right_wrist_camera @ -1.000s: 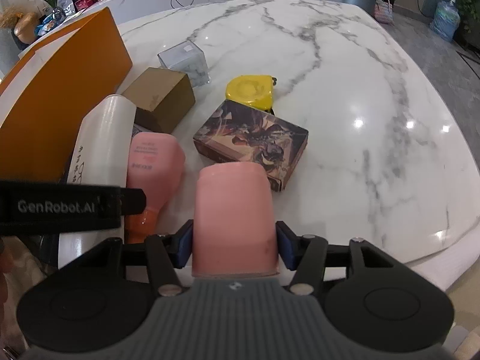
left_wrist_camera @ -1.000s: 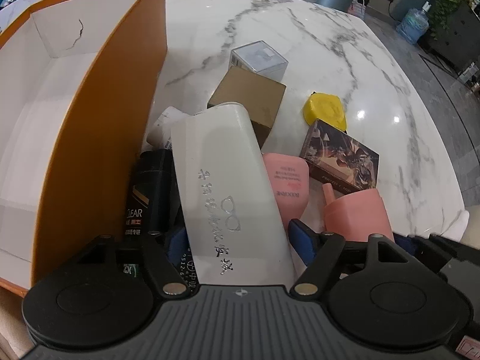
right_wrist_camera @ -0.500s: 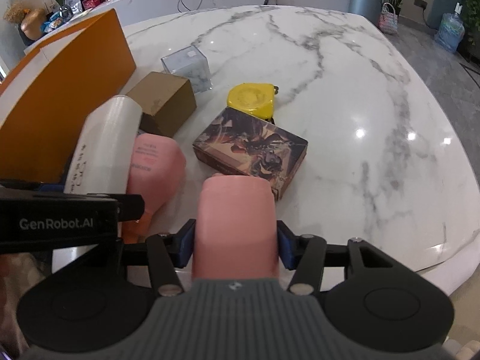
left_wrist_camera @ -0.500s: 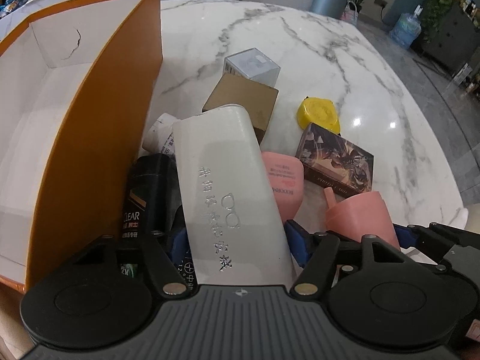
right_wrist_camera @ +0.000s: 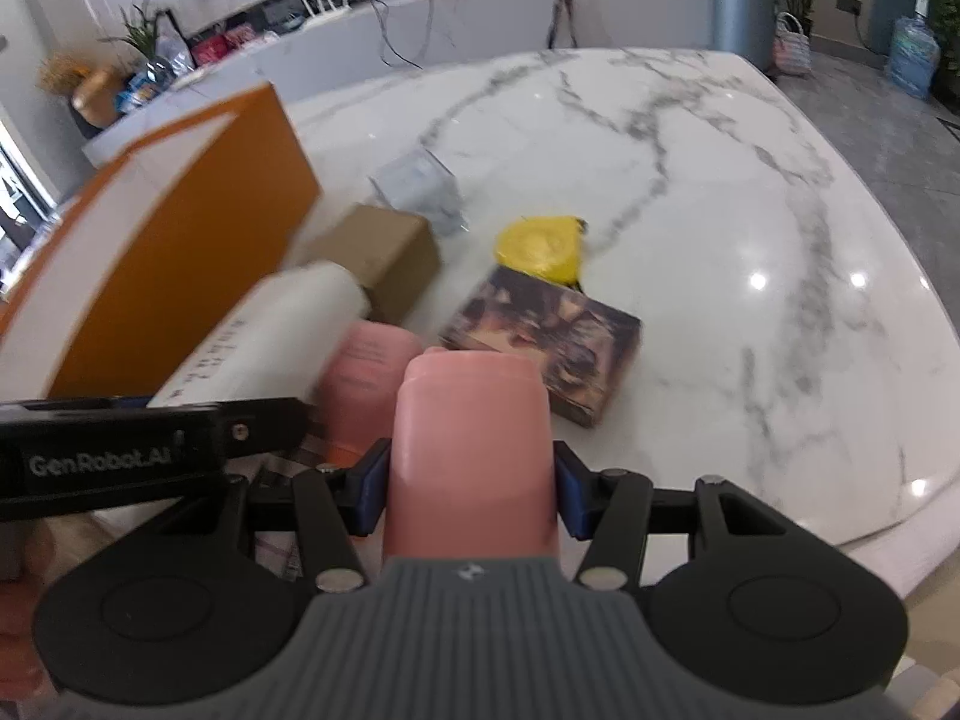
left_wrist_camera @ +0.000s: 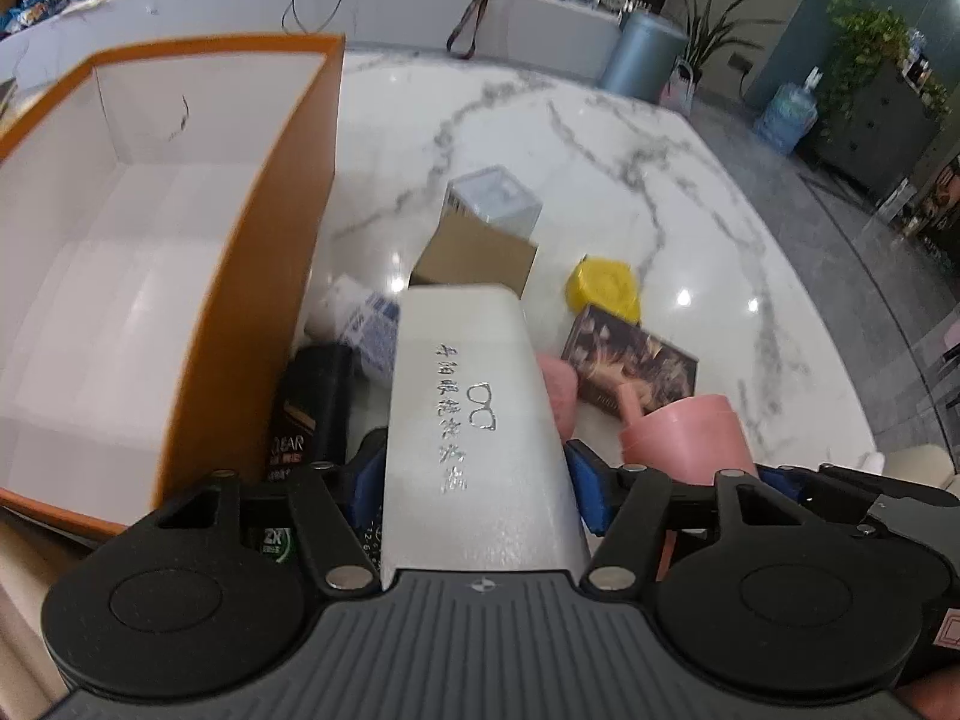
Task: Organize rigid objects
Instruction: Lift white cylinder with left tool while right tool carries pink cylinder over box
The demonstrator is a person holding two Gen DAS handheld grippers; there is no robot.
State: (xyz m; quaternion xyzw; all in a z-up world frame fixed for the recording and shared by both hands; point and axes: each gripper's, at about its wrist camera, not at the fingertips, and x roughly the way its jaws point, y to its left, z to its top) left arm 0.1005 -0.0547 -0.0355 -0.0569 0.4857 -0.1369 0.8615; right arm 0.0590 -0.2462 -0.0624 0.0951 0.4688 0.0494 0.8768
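Closing in just now, the left gripper (left_wrist_camera: 474, 489) has its blue pads (left_wrist_camera: 585, 495) pressed on both flanks of the white glasses case (left_wrist_camera: 474, 420), which runs forward between them, tilted above the marble table (left_wrist_camera: 690, 192). The right gripper (right_wrist_camera: 465, 495) clamps the pink cup (right_wrist_camera: 471, 450) between its own pads. Beyond lie a pink bottle (right_wrist_camera: 366, 378), a patterned box (right_wrist_camera: 546, 342), a yellow tape measure (right_wrist_camera: 540, 249), a brown carton (right_wrist_camera: 384, 261), and the orange box (left_wrist_camera: 264, 252) at left.

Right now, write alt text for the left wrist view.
The left hand-held gripper clamps a long white glasses case with silver lettering, above a cluttered white marble table. An open orange cardboard box with a white interior stands left; a pink plastic cup sits right.
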